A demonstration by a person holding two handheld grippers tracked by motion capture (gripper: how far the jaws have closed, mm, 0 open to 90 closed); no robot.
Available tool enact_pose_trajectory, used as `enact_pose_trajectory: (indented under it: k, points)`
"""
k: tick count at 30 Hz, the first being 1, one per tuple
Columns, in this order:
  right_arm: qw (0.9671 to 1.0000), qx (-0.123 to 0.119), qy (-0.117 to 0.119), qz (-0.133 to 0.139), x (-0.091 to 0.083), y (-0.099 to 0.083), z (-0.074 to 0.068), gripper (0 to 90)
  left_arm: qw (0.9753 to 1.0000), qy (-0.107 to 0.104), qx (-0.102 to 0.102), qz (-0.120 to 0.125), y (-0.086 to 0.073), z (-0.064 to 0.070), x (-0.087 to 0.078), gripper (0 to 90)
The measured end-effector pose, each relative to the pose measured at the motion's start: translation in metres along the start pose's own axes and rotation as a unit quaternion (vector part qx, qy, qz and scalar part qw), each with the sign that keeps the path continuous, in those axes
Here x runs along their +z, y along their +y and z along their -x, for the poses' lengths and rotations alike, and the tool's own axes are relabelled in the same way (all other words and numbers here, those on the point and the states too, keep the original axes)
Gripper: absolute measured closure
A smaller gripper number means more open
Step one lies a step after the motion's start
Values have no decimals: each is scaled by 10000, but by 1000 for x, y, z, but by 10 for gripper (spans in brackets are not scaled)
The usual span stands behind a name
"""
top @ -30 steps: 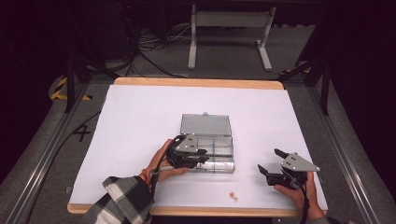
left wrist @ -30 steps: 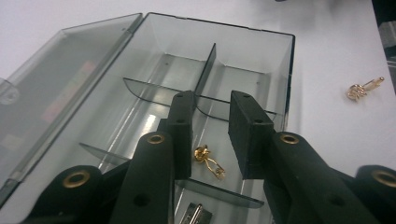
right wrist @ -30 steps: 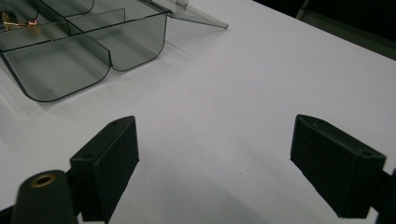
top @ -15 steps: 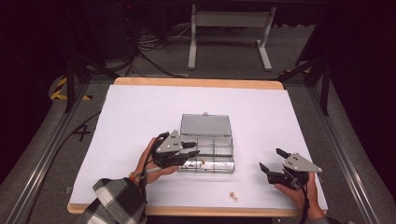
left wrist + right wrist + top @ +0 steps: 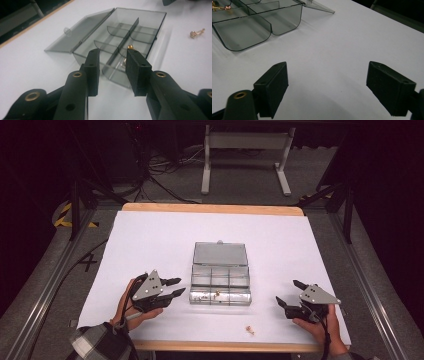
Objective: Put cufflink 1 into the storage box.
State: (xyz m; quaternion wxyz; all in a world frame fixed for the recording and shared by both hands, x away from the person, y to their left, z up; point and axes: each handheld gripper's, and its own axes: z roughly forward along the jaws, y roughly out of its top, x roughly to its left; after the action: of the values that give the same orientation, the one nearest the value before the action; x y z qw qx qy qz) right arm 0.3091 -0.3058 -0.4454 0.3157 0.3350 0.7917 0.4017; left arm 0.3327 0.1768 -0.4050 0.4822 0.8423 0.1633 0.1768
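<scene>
White paper-covered table [image 5: 150, 245] with a wooden edge, dark floor and cables beyond. Near the middle, a clear smoky plastic compartment box [image 5: 220, 281], lid [image 5: 220, 253] folded flat open on the far side, dividers splitting it into small cells. Just ahead of the left gripper [image 5: 174, 287], close to its tips but not touching: the box's near end, seen straight along the jaws in the left gripper view [image 5: 112, 67]. Jaws there a little apart, nothing between the pads. Past the left gripper's tips, inside a cell on the front row, a small gold-coloured piece [image 5: 130, 46], too small to identify. Well off to the other side, the right gripper [image 5: 290, 293], held in a hand [image 5: 322, 327] above bare paper, jaws spread wide and empty [image 5: 327, 87]. Up and to the left of its jaws in the right gripper view, a corner of the box [image 5: 259, 22]. Between the two grippers, nearer the table's front edge, another small gold piece [image 5: 249, 329] lying loose on the paper, outside the box.
</scene>
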Motion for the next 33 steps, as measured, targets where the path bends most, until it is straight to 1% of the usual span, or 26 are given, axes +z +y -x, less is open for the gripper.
enact_pose_trajectory:
  k: [1,3,4,5,7,8,9,10,11,12,13,14,15,17,18,19,20,21,22,25,26,28,31,32,33]
  points:
    - [10000,-11,9,-13,0,0,0,186,10000,30,-10,-12,-3,0,-1,640]
    - [10000,15,47,-5,-1,0,1,189,10000,11,-65,-50,-11,-1,-5,629]
    - [10000,34,58,2,-1,0,1,193,9999,118,-72,-91,-16,-1,-5,617]
    - [9999,63,106,-18,-1,0,2,198,9997,159,-76,-149,-19,-2,-6,605]
    - [9998,56,177,-72,-2,0,2,215,9996,181,-106,-162,-25,-2,-6,602]
    - [9997,55,226,-96,-3,0,2,223,9994,241,-106,-218,-29,-1,-6,600]
    - [9993,89,327,-123,-4,0,2,229,9993,224,-145,-251,-31,-1,-6,589]
    - [9992,102,356,-145,-6,0,1,235,9993,201,-237,-218,-36,-2,-7,576]
    - [9989,111,432,-154,-8,1,-1,242,9991,158,-336,-218,-41,-1,-9,563]
    - [9978,156,626,-119,-12,2,-4,253,9991,158,-336,-218,-41,-1,-9,557]
    - [9978,156,626,-119,-12,2,-4,253,9990,159,-344,-221,-43,-1,-10,557]
    - [9972,166,727,-104,-14,4,-7,261,9990,162,-357,-215,-46,0,-12,547]
    - [9966,161,803,-99,-15,5,-10,264,9987,156,-445,-175,-48,0,-14,532]
    - [9933,318,1109,-65,-17,7,-15,279,9978,149,-649,-56,-53,0,-17,513]
    - [9921,321,1211,-57,-18,8,-17,289,9976,219,-644,-83,-57,1,-18,487]
    - [9908,238,1329,-120,-18,10,-23,296,9972,204,-707,-90,-58,2,-18,461]
    - [9898,221,1403,-117,-18,11,-25,304,9972,210,-712,-118,-61,2,-18,450]
    - [9878,204,1540,-128,-18,12,-29,319,9971,239,-718,-116,-63,2,-17,441]
    - [9864,165,1630,-136,-17,13,-33,329,9967,240,-769,-98,-65,3,-16,424]
    - [9830,6,1827,-194,-15,16,-44,355,9968,288,-713,-201,-67,3,-14,385]
    - [9820,-52,1874,-226,-15,17,-48,363,9972,281,-669,-182,-66,4,-14,376]
    - [9795,-179,1994,-244,-14,19,-55,390,9970,274,-699,-181,-67,4,-13,358]
    - [9762,-235,2137,-282,-12,20,-61,446,9964,256,-791,-180,-67,2,-13,330]
    - [9747,-235,2202,-302,-11,20,-63,468,9963,264,-798,-194,-67,2,-13,326]
    - [9724,-264,2288,-363,-10,20,-66,471,9963,257,-801,-203,-67,2,-13,325]
